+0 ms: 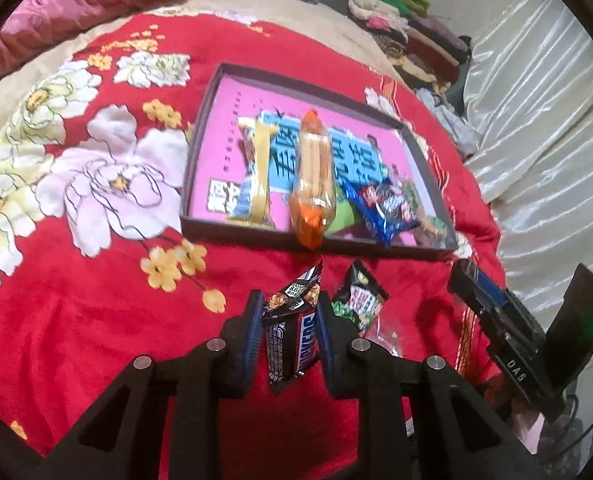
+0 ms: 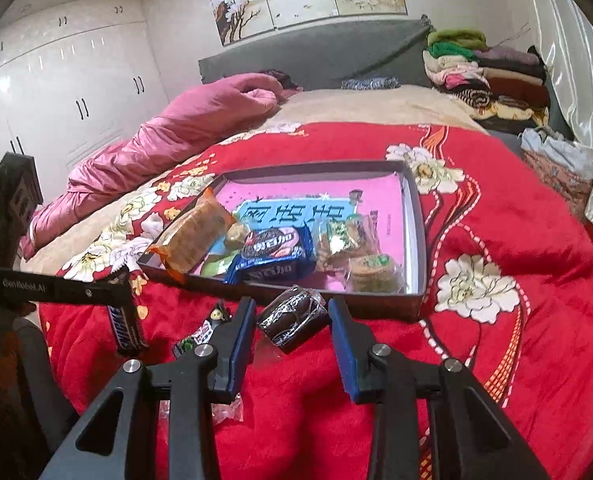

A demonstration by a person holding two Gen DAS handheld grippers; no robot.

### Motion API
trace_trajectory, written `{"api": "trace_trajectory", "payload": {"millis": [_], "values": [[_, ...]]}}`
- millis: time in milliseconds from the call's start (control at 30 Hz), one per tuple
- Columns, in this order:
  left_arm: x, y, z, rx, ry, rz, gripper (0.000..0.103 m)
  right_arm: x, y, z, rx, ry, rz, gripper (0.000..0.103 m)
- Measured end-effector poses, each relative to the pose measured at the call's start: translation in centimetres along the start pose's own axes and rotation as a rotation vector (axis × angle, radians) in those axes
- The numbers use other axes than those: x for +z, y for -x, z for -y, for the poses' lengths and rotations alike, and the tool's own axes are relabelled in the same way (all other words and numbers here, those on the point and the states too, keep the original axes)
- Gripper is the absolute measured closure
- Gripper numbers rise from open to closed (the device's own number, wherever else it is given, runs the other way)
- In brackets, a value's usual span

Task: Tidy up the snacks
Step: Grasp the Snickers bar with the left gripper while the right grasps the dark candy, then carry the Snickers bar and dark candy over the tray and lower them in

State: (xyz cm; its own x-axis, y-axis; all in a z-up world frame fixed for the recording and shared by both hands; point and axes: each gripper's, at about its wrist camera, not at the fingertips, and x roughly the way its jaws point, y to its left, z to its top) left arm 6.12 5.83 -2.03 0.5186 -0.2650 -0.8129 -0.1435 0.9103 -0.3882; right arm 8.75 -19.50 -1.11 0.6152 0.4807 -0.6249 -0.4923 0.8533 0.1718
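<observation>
We see the left gripper (image 1: 290,322) clenched on a Snickers bar (image 1: 292,336); both blue pads press its dark wrapper, and the bar hangs above the red flowered blanket (image 1: 76,320). In the right wrist view the same bar hangs down from the black fingers at the left edge.

The right gripper (image 2: 292,320) has a dark cookie pack (image 2: 294,318) between its fingers. The pack looks held, but a small gap shows at each pad, so we cannot tell if the grip is firm.

Just beyond both grippers lies the shallow box (image 1: 200,136) with a pink bottom. Inside it we see an orange cracker pack (image 1: 312,180), a yellow bar (image 1: 256,172) and blue Oreo packs (image 2: 274,250). A green-and-black snack bag (image 1: 360,300) lies on the blanket, near the box and just beside the Snickers bar.
</observation>
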Motion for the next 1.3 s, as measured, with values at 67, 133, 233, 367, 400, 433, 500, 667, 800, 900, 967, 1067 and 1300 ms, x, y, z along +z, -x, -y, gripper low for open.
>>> {"api": "trace_trajectory", "payload": {"millis": [67,133,233,367,400,433,500,667,800,900,967,1067,1300], "values": [[0.3,0.5,0.0,0.004,-0.002,0.016,0.077,0.1,0.2,-0.1,-0.001,0.007,0.013,0.065],[0.6,1.0,0.0,0.006,-0.002,0.036,0.077,0.2,0.3,0.0,0.001,0.012,0.022,0.065],[1.0,1.6,0.0,0.008,-0.003,0.058,0.077,0.5,0.4,-0.1,0.001,0.022,0.041,0.065],[1.7,2.3,0.0,0.013,-0.001,0.092,0.077,0.8,0.4,-0.1,-0.006,0.030,0.054,0.065],[2.0,2.5,0.0,0.016,-0.002,0.103,0.077,0.9,0.4,-0.1,-0.007,0.033,0.059,0.065],[2.1,2.6,0.0,0.017,-0.003,0.109,0.077,1.0,0.4,-0.1,-0.009,0.035,0.063,0.065],[2.6,2.9,0.0,0.017,0.000,0.125,0.077,1.1,0.3,-0.1,-0.006,0.036,0.066,0.065],[3.6,3.5,-0.3,0.016,0.012,0.160,0.077,1.3,0.1,-0.2,-0.005,0.043,0.069,0.065],[4.5,3.8,-0.6,0.024,0.020,0.187,0.077,1.4,0.0,-0.1,-0.007,0.045,0.076,0.065],[5.3,3.8,-0.9,0.033,0.024,0.203,0.077,1.7,0.2,-0.1,-0.010,0.044,0.095,0.065],[5.7,3.8,-1.0,0.040,0.025,0.216,0.077,1.8,0.2,0.1,-0.011,0.040,0.103,0.065],[6.4,3.4,-1.3,0.065,0.020,0.232,0.077,2.0,0.1,0.5,-0.012,0.029,0.113,0.065],[7.3,1.8,-2.1,0.073,0.043,0.218,0.077,2.3,-0.3,1.3,-0.016,0.005,0.115,0.065]]}}
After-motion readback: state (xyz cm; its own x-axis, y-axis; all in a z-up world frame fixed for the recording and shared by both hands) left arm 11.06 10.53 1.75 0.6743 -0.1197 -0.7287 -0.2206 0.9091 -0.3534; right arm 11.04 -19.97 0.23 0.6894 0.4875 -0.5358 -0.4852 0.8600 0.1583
